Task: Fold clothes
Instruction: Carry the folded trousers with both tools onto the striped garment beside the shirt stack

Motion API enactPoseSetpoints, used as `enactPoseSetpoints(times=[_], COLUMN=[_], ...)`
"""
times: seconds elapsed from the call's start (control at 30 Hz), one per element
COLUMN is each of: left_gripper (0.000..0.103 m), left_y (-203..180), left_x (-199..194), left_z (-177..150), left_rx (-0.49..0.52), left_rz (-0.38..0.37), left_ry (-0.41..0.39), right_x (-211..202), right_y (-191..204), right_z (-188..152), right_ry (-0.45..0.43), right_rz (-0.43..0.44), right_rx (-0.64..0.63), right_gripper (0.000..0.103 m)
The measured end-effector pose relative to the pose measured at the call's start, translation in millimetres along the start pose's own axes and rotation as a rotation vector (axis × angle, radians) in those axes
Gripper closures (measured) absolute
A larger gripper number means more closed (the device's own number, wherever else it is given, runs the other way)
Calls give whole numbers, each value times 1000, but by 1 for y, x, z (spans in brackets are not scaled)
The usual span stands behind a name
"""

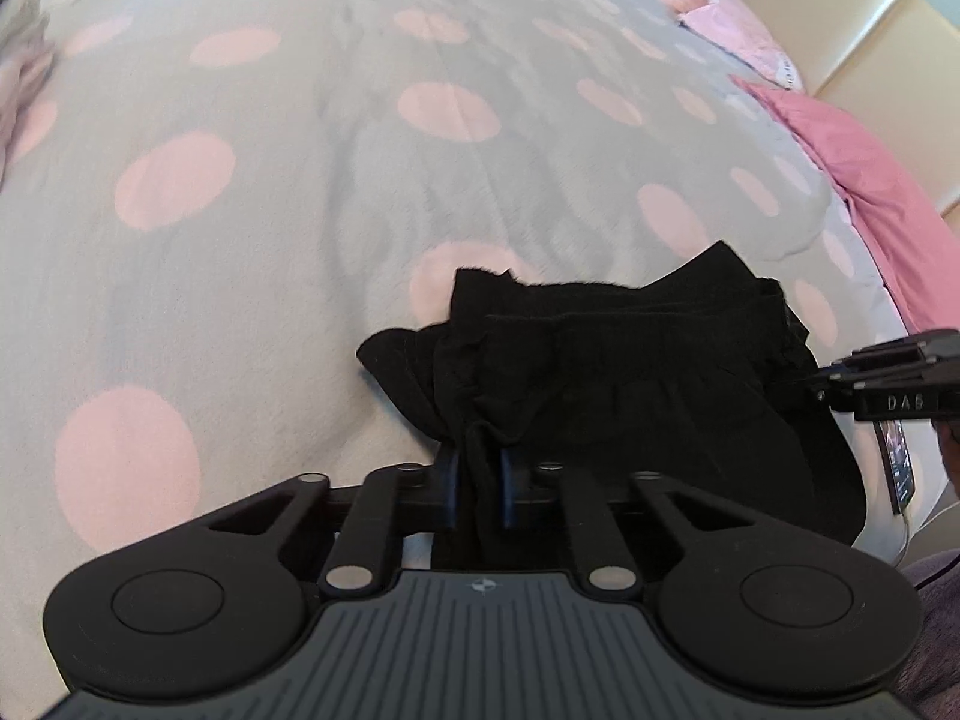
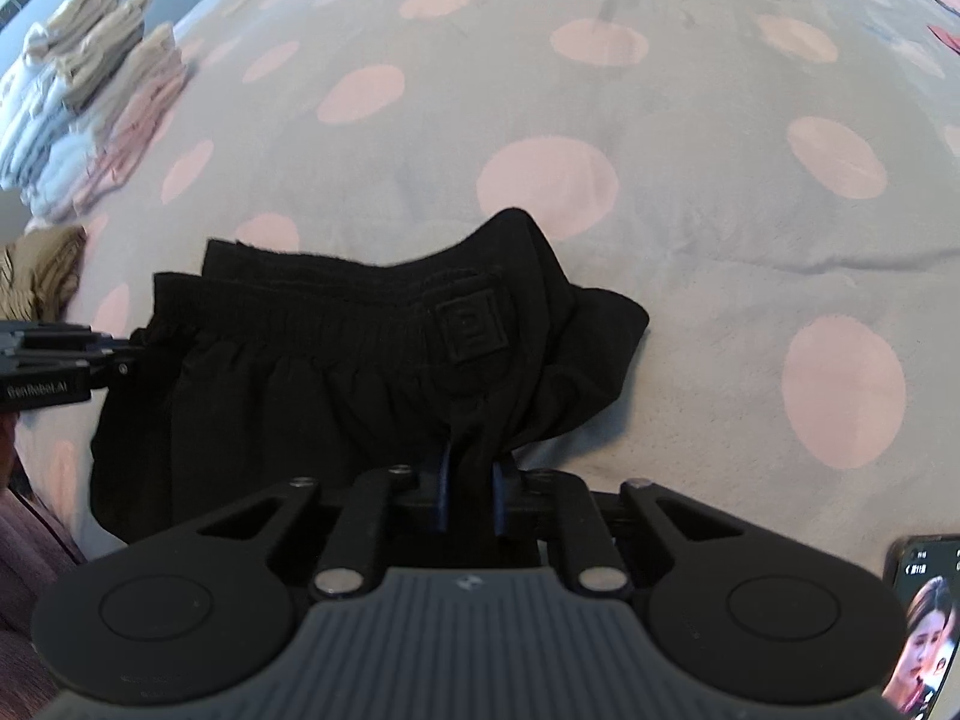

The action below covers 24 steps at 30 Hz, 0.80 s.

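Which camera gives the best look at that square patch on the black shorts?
The right wrist view: the square patch sits near the middle of the picture, on the waistband of the black shorts. In the left wrist view the shorts show, but no patch can be made out.

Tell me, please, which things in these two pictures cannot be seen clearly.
- Black shorts: near edge hidden behind right gripper in right wrist view.
- Phone: cut off by frame edge, right wrist view.
- Folded clothes pile: blurred, at the corner.
- Left gripper: fingertips buried in cloth.
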<state>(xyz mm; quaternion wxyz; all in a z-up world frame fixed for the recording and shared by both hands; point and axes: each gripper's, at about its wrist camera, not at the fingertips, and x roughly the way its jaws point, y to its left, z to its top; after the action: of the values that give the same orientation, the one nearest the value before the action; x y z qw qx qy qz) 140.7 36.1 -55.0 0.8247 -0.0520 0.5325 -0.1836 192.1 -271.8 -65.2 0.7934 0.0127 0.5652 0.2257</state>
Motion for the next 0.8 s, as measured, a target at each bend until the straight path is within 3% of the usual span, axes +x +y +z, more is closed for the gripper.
enactPoseSetpoints(times=[0.47,0.67,0.8], left_gripper=[99,99,99], left_y=[-11,11,38], left_x=[-68,-115,-150], left_z=[10,5,-7], left_rx=[66,54,33], left_rz=[9,29,63], left_ry=[-169,-238,-263], right_x=[-62,-82,-80], right_y=[38,74,113], right_z=[2,7,15], right_ry=[-182,-251,-243], right_rz=[107,161,235], right_rx=[28,-6,-55], right_gripper=[91,91,92])
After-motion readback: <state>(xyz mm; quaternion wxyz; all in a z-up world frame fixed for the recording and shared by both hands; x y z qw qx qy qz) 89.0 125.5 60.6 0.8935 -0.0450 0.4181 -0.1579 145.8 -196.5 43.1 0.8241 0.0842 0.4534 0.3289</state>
